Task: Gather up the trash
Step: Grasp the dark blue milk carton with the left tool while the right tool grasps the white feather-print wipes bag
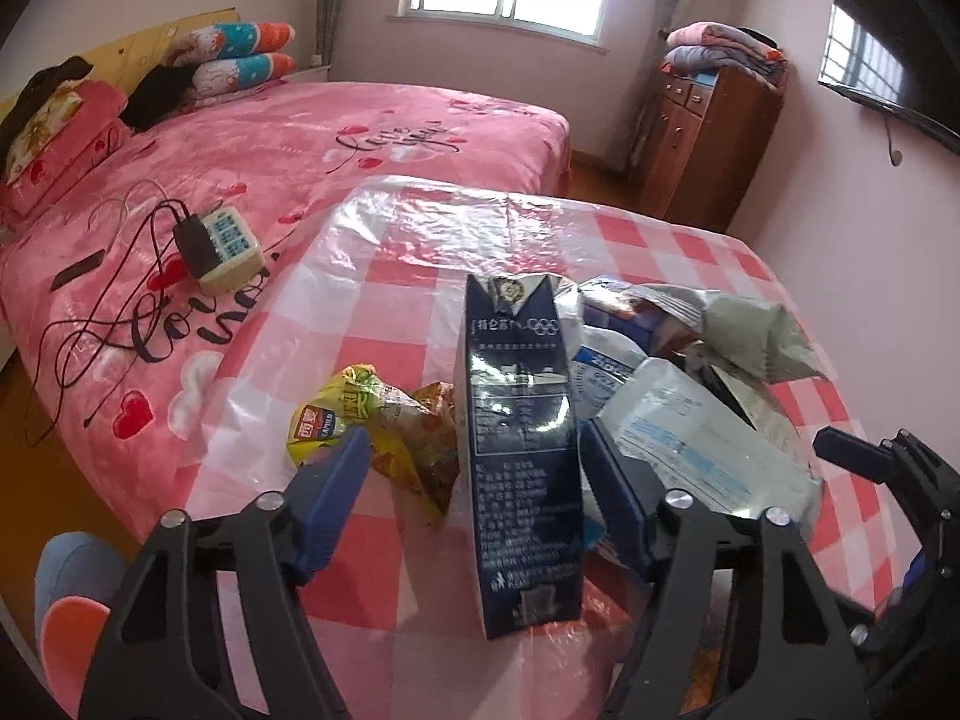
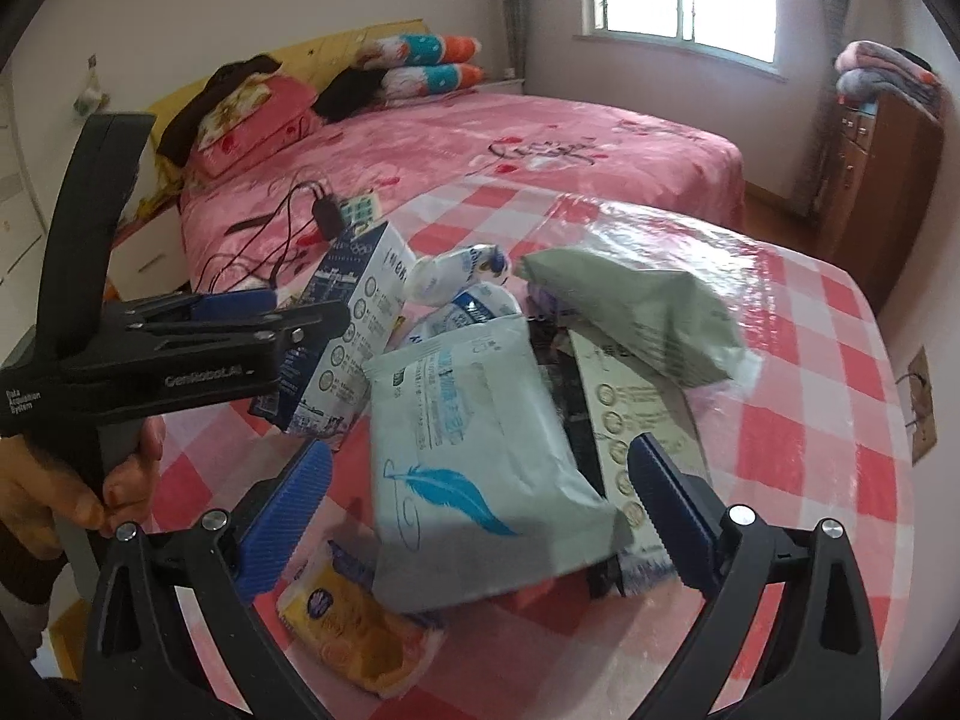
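Checked table point(image 1: 690, 240): dark milk carton point(image 1: 522, 450) between left fingers point(image 1: 336, 474).

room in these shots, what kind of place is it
Most likely a home bedroom: a bed with a pink heart-print cover and stacked pillows, and a wooden cabinet topped with folded blankets. The trash lies on a table under a red-checked plastic cloth beside the bed.

Both grippers have black forked frames with silver screws and ribbed blue finger pads. The left gripper point(image 2: 240, 306) carries white lettering on its black side; a hand point(image 2: 78, 480) grips its handle.
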A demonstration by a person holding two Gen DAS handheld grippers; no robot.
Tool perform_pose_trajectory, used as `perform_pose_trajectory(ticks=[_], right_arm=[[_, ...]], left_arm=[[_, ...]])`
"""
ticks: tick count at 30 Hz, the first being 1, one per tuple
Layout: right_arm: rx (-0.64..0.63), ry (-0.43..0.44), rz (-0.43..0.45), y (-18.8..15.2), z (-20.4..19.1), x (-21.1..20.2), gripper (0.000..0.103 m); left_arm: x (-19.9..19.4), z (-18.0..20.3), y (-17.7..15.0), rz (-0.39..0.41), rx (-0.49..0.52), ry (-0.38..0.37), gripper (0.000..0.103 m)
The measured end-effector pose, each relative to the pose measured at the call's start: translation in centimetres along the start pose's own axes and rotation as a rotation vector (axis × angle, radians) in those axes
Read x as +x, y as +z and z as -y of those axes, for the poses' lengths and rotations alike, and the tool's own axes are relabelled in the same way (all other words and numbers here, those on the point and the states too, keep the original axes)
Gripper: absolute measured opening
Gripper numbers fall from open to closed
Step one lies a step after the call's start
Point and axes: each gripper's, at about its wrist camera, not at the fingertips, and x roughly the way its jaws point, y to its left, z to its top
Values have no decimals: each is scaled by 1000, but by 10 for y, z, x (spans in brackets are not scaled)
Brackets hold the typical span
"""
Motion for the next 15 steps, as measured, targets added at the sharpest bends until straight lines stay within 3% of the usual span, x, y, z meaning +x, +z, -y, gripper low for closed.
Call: perform_pose_trajectory(ticks=[4,8,15], right_arm=[[-49,2,-29,1,-8,16,97],[-89,-55,-61,-1,-11,31,86],[-48,-46,-64,-3,-5,33,85]], left_arm=[[8,-1,1,-15,-6,8,56],[12,-3,1,-22,-27,-8,42],[8,-7,-3,-8,-60,-27,41]])
